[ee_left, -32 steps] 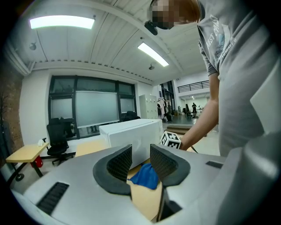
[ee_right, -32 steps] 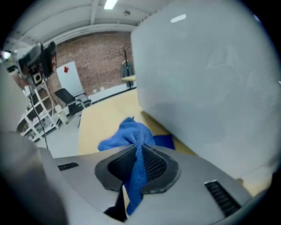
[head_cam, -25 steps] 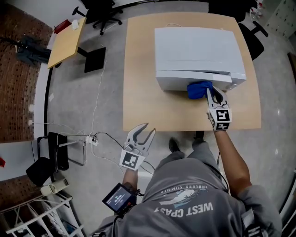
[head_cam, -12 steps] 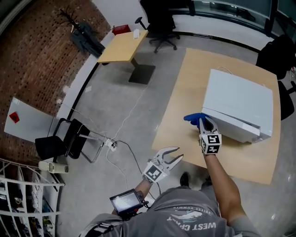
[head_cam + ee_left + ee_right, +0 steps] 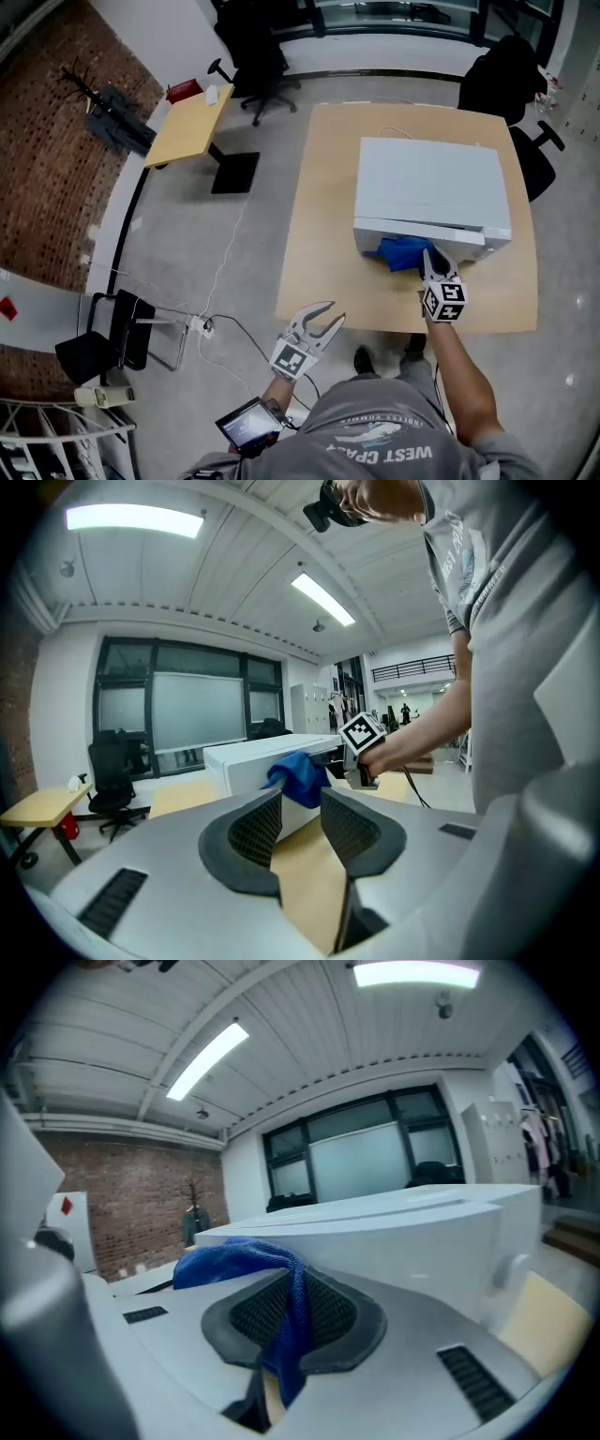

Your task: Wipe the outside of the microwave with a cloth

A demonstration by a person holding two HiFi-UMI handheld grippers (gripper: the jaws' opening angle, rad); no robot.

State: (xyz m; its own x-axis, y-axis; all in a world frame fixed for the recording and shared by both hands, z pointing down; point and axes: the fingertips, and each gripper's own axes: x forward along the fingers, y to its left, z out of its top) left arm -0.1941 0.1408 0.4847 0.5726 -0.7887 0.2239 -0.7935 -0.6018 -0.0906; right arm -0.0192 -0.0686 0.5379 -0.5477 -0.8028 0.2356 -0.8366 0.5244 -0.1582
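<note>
The white microwave (image 5: 431, 187) stands on a wooden table (image 5: 323, 244). A blue cloth (image 5: 401, 253) presses against the left part of its front face. My right gripper (image 5: 431, 255) is shut on that cloth. In the right gripper view the cloth (image 5: 246, 1262) hangs pinched between the dark pads of the right gripper (image 5: 292, 1314), with the microwave (image 5: 412, 1232) just beyond. My left gripper (image 5: 322, 315) hovers off the table's near left corner, open and empty. In the left gripper view the left gripper (image 5: 300, 810) looks toward the microwave (image 5: 246, 761) and the cloth (image 5: 298, 776).
Black office chairs (image 5: 253, 66) stand at the far side and another (image 5: 502, 80) at the table's right back corner. A smaller wooden table (image 5: 187, 127) is at the far left. A white cable (image 5: 230, 248) runs across the floor, and a black folding chair (image 5: 112, 333) stands near the left.
The right gripper swept the cloth leftward along the microwave's front to its left corner, then came back a little to the right. The left gripper stayed put. The head view swung.
</note>
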